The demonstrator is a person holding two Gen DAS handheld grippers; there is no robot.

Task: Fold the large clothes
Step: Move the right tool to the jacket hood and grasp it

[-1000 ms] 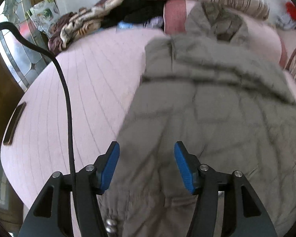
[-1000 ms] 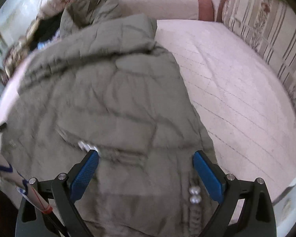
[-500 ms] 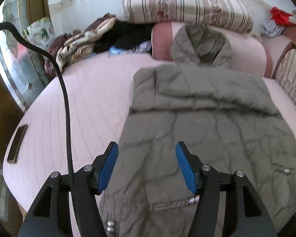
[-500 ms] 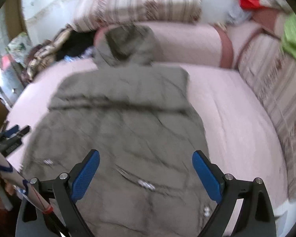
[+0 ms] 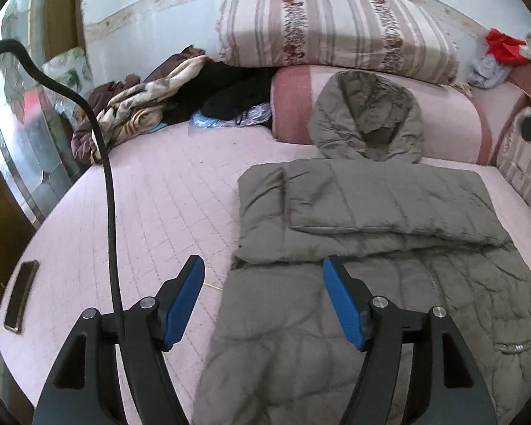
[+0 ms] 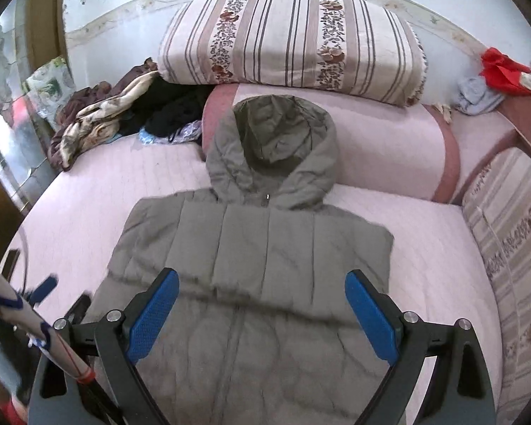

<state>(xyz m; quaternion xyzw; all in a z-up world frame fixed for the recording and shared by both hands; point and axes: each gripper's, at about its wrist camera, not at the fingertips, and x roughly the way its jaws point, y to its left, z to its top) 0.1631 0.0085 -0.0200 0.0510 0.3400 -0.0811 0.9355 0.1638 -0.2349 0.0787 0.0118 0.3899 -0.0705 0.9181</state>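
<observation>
At the far left of the left wrist view I note a dark flat phone-like slab (image 5: pixel 20 295) lying near the left edge of the pink quilted bed (image 5: pixel 166 212); a black cable (image 5: pixel 109 191) runs up past it. My left claw (image 5: pixel 263 297) is released, its blue pads spread wide with nothing between them, hovering over the left hem side of the garment.

The task's thing, an olive-grey padded hooded jacket (image 6: pixel 258 265), lies flat along the middle of the bed. Its hood (image 6: pixel 272 148) leans up against the pink bolster cushion (image 6: pixel 389 148), under a striped floral pillow (image 6: pixel 290 39). I judge the task to be at an early stage: both sleeves appear folded across the chest as one horizontal band (image 5: pixel 389 205). The body still lies at full length, so the lengthwise folds and the hood remain to be done.

My right claw (image 6: pixel 263 311) is likewise released and empty, poised above the lower body panel.

Open room: bare bed surface lies left of the jacket. Right of it the strip is narrower, bounded by a striped side cushion (image 6: pixel 513 248). A pile of loose dark and patterned clothes (image 6: pixel 124 117) occupies the far left corner, well apart from the jacket.
</observation>
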